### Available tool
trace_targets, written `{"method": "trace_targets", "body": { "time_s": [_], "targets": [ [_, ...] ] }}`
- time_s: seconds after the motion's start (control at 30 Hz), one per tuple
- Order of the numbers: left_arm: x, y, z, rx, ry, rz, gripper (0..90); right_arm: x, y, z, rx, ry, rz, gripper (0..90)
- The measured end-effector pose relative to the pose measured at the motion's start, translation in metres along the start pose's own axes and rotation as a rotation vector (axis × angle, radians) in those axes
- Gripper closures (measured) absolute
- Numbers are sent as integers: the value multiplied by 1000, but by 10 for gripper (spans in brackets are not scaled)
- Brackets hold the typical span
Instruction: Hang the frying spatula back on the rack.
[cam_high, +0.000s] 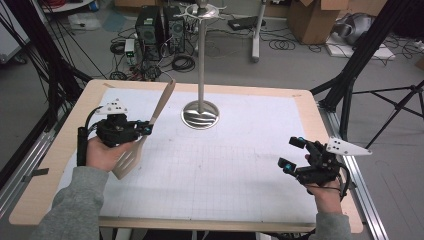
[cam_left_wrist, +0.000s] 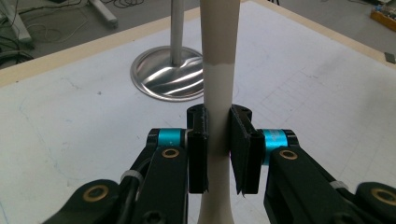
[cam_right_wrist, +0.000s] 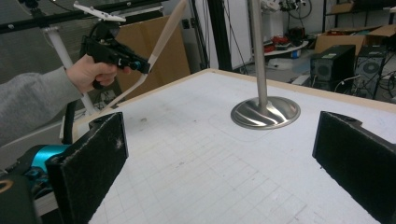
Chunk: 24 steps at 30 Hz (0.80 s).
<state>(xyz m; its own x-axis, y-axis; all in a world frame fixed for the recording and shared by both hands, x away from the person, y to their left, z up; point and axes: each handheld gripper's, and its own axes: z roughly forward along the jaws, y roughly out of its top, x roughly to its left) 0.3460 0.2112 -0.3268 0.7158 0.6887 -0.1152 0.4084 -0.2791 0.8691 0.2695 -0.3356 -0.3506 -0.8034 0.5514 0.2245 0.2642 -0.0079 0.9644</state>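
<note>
My left gripper (cam_high: 148, 128) is shut on the handle of a beige slotted spatula (cam_high: 162, 102) and holds it above the left part of the table. The handle slants up and away, and the slotted blade (cam_high: 129, 160) hangs below the hand. In the left gripper view both pads press on the pale handle (cam_left_wrist: 218, 70). My right gripper (cam_high: 290, 152) stands open near the table's right edge with nothing between its pads (cam_right_wrist: 93, 158). The right gripper view shows the left gripper (cam_right_wrist: 140, 65) with the spatula (cam_right_wrist: 166, 32) farther off.
A metal stand with a round shiny base (cam_high: 200, 115) and a tall pole (cam_high: 201, 60) stands at the back middle of the white grid mat (cam_high: 240, 170). The wooden table rim (cam_high: 60, 150) surrounds the mat. Computers, cables and cardboard boxes lie on the floor behind.
</note>
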Motion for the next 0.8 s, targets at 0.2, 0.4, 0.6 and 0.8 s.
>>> {"method": "trace_targets", "body": {
  "time_s": [0.2,0.4,0.6,0.8],
  "targets": [
    [4,14,-5,4,3,23,778,1,0,-1,-5,-4,3,21],
    [8,27,-6,10,9,40,778,0,0,-1,-6,-2,4,21],
    [11,41,-4,14,8,53,778,-1,-1,0,1,0,7,21],
    [15,51,-7,6,34,58,778,-3,-2,1,9,1,10,21]
  ]
}}
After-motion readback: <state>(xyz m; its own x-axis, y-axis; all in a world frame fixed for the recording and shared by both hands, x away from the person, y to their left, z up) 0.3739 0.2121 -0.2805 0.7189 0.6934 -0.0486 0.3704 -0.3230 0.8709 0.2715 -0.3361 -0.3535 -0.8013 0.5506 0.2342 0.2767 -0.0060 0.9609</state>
